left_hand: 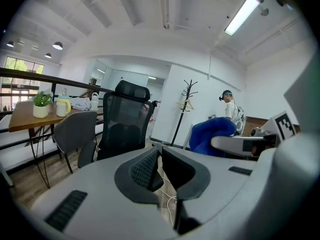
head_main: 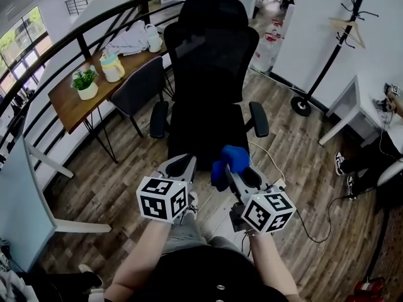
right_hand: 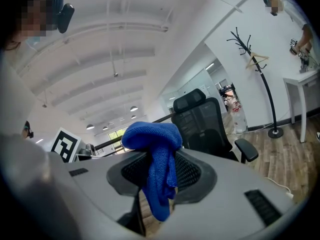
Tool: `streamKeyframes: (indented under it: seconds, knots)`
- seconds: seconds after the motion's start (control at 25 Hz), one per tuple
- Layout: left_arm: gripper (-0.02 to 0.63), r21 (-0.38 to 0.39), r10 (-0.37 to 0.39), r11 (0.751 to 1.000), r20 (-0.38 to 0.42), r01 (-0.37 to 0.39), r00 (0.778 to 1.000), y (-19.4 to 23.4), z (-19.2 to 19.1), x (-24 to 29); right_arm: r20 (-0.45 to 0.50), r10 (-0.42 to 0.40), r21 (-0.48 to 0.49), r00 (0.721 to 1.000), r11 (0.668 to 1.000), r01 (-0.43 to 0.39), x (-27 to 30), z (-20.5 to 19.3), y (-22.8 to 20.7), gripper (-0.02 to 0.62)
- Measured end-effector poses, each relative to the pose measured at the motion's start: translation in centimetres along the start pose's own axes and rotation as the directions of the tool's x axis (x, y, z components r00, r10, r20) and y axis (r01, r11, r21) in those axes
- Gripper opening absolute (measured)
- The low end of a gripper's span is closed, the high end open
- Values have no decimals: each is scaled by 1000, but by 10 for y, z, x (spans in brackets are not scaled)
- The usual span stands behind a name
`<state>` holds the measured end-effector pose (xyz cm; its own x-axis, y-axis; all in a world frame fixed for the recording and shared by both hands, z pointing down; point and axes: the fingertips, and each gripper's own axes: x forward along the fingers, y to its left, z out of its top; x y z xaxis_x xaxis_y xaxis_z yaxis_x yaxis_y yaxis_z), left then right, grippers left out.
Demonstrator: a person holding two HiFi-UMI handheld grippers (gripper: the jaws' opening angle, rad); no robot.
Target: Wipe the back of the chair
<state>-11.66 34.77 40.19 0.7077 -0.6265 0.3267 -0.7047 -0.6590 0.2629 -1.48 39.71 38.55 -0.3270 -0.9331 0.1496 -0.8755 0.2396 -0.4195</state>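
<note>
A black office chair with a mesh back and headrest stands ahead of me on the wood floor, its back turned toward me. It also shows in the left gripper view and the right gripper view. My right gripper is shut on a blue cloth, which bunches over the jaws and hangs between them. My left gripper is beside it with its jaws together and nothing between them. Both grippers are held short of the chair, not touching it.
A grey chair and a wooden table with a potted plant and a pitcher stand at the left by a railing. A coat rack, a white desk and a floor cable are at the right.
</note>
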Motion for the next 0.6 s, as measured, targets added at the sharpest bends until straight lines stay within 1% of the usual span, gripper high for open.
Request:
streamKeyframes:
  seconds: [0.28, 0.44, 0.6]
  knots:
    - [37, -1, -15, 1000, -16, 15, 1000, 30, 21, 55, -9, 2, 12, 1000, 1000, -2, 58, 16, -29, 138]
    - [37, 15, -33, 999, -23, 33, 999, 57, 47, 93, -8, 2, 23, 1000, 1000, -2, 108, 35, -46, 138]
    - [37, 21, -34, 999, -10, 35, 999, 88, 80, 127, 2, -3, 1, 1000, 1000, 3, 154, 62, -60, 138]
